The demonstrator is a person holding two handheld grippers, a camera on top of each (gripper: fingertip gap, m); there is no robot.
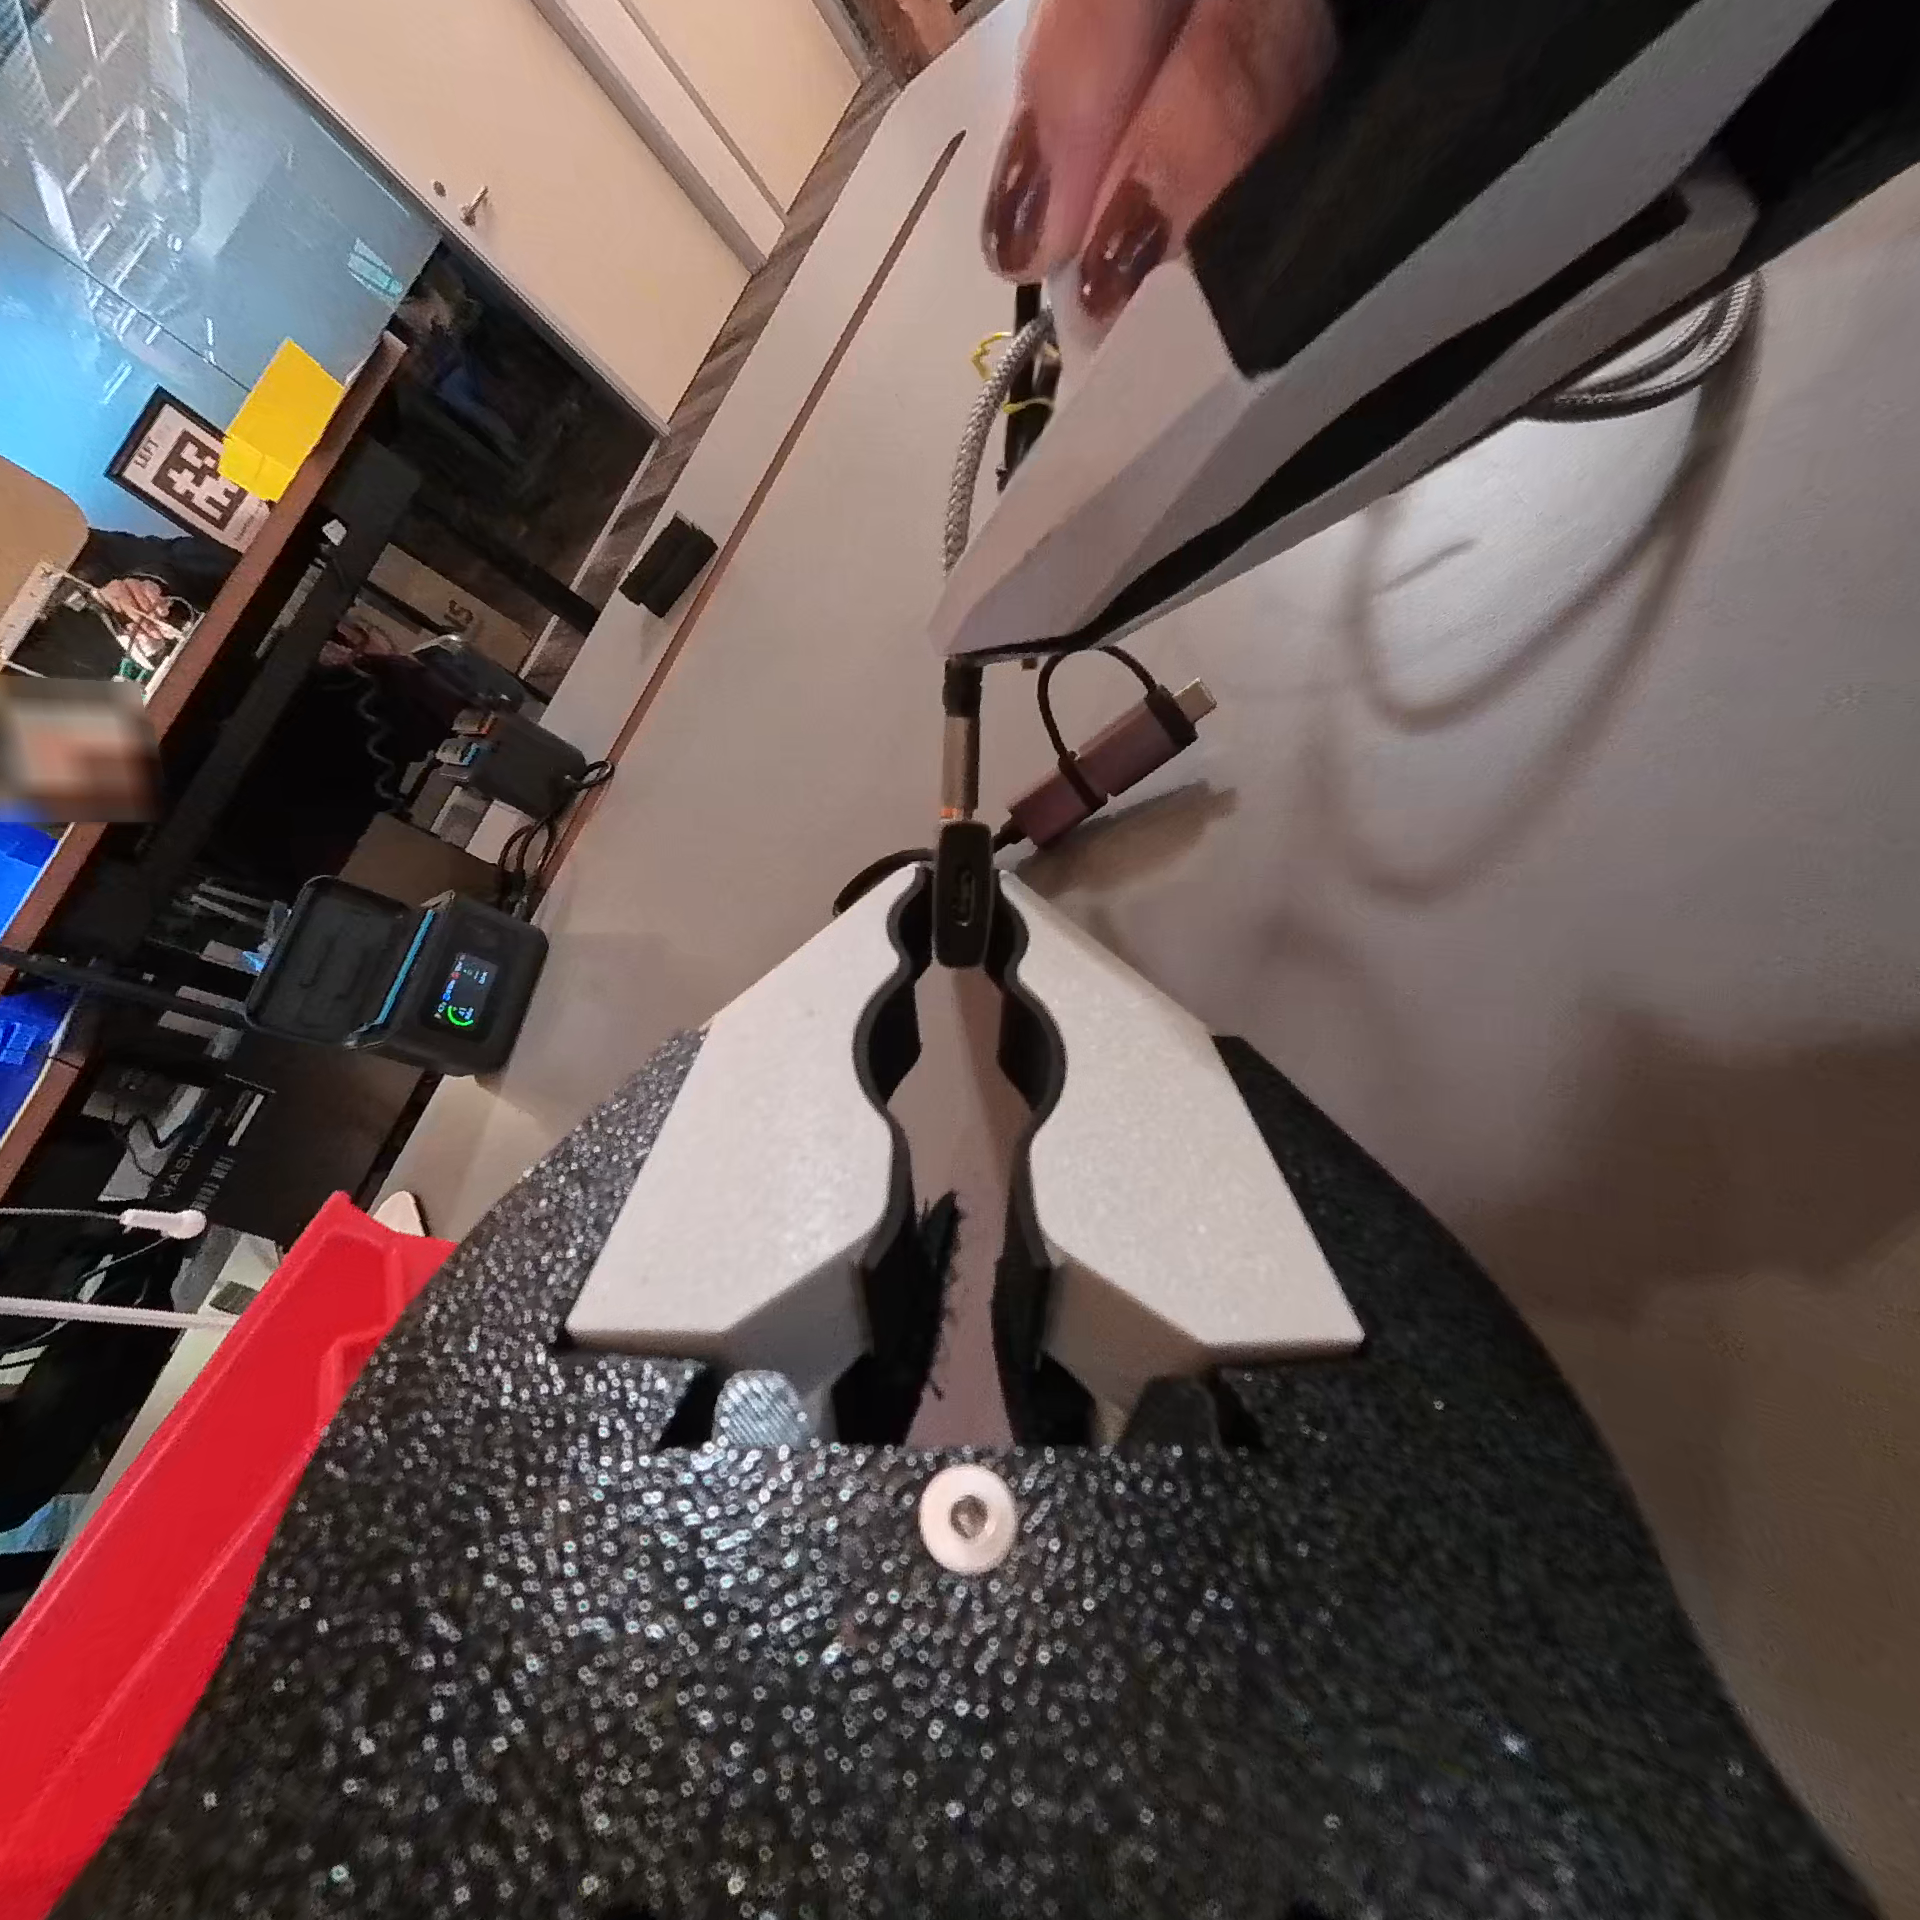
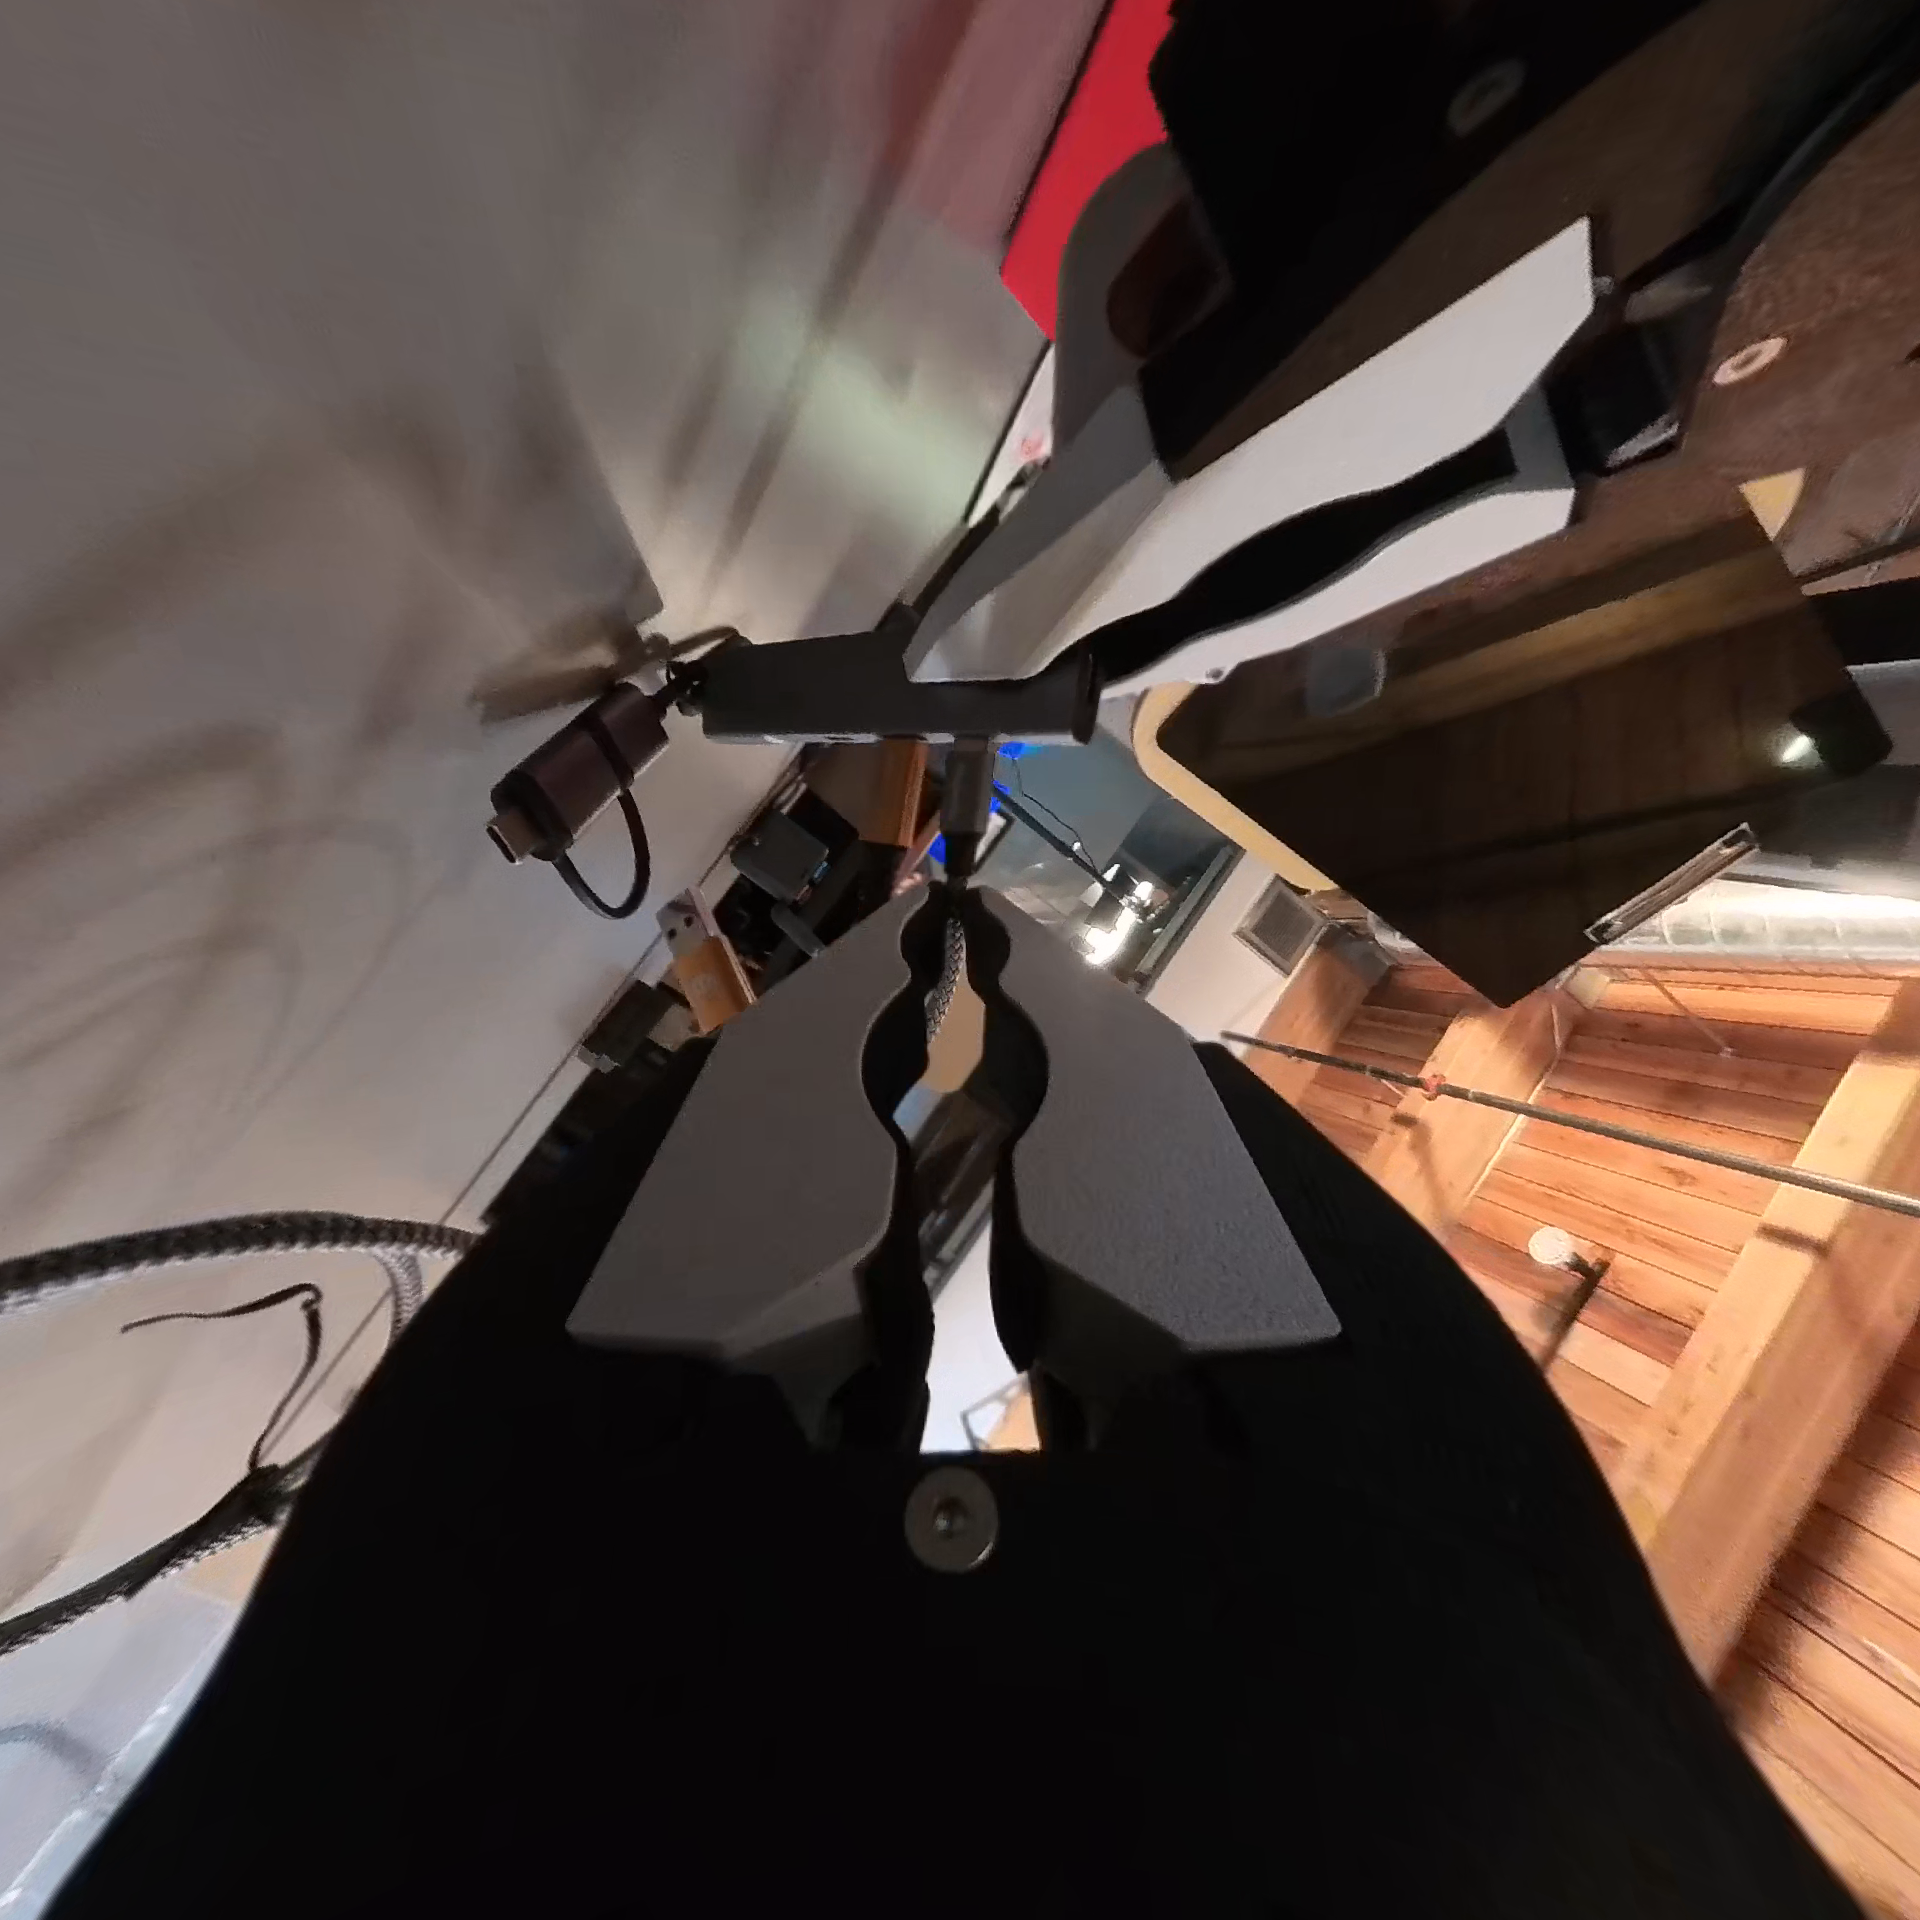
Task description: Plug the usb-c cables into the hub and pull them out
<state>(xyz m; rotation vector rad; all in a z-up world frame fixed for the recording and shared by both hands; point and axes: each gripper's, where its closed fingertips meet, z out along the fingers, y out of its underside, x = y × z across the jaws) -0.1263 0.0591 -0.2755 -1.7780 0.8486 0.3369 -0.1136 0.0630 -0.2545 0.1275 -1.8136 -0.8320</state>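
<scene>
**Kid:** What is in your left gripper (image 1: 961, 920)?

**Me:** The hub (image 2: 894, 701). It is a thin dark bar. My two left fingers pinch one end of it right at their tips. In the left wrist view I see that end face on, a small black block with a little slot in it.

**Kid:** And your right gripper (image 2: 951, 930)?

**Me:** Its fingers are squeezed together on a braided cable (image 2: 940, 987). The cable is grey and black, like a rope. It runs down between the fingers, and the tips nip it just behind its plug.

**Kid:** Where is the plug?

**Me:** The plug (image 2: 961, 795) is a small metal piece. It stands right under the hub, and its tip is at the hub's long side. I cannot tell how far in it goes.

**Kid:** Is the hub on the table?

**Me:** No, I hold it up above the white table (image 1: 1558, 935).

**Kid:** What is that brown thing hanging there?

**Me:** A short adapter (image 2: 582, 769) with a thin black loop. It hangs off the far end of the hub, over the table.

**Kid:** Anything else?

**Me:** More braided cable lies curled on the table. I also see my own hand (image 1: 1101, 135) on the right gripper's handle, and a red bin (image 1: 156, 1507) by my left gripper.
</scene>
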